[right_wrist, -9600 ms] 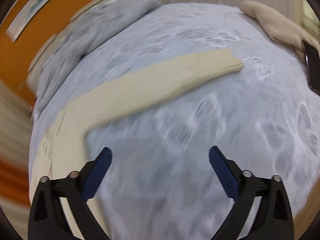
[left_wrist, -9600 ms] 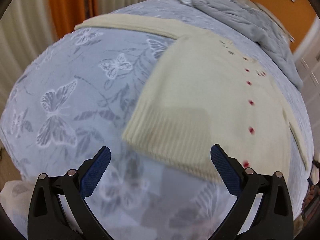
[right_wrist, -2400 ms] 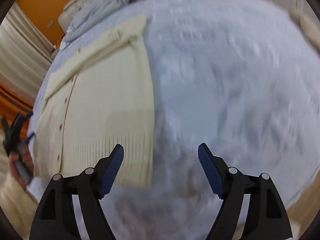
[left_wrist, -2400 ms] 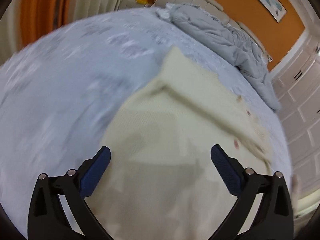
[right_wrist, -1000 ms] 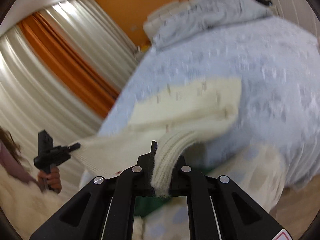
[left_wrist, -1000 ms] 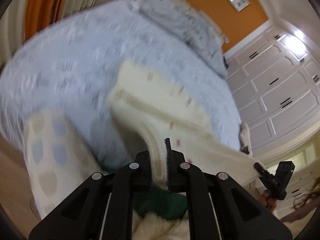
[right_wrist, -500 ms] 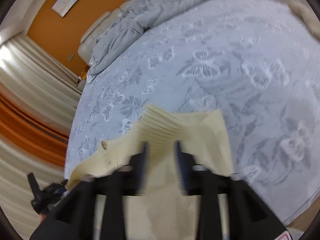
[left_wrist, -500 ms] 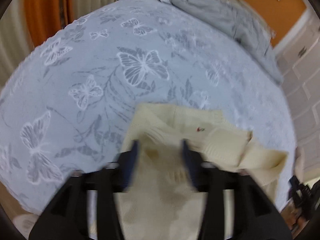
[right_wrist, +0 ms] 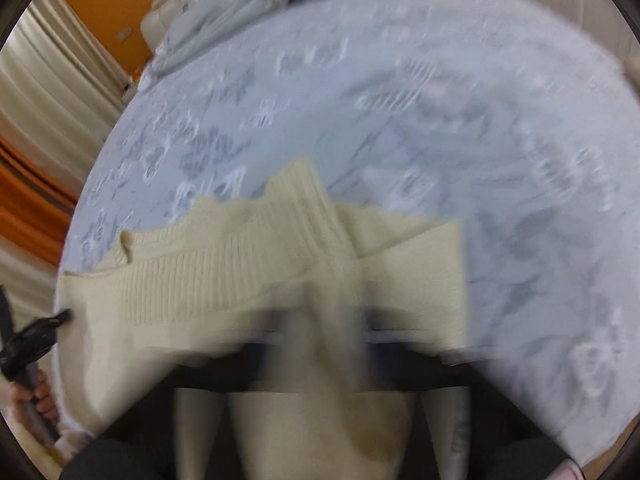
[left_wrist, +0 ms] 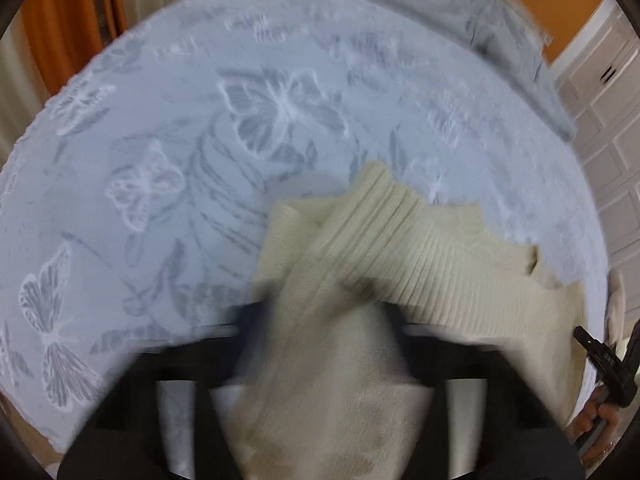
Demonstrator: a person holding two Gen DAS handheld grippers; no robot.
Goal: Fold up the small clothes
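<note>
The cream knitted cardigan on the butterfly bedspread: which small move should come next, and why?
Probably lower the ribbed hem fully and lay it flat. The cream knitted cardigan lies doubled over on the pale blue butterfly bedspread, with its hem edge lifted and bunched toward the front. Both hand-held grippers are blurred, so whether they are shut on it cannot be told.

Left claw [left_wrist: 320, 332] motion-blurred, right claw [right_wrist: 320, 336] likewise, grip unreadable

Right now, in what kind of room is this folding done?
Most likely a bedroom: the cream knitted cardigan lies on a bed with a butterfly-patterned bedspread, a crumpled grey duvet at its far end, and curtains beside it.
</note>
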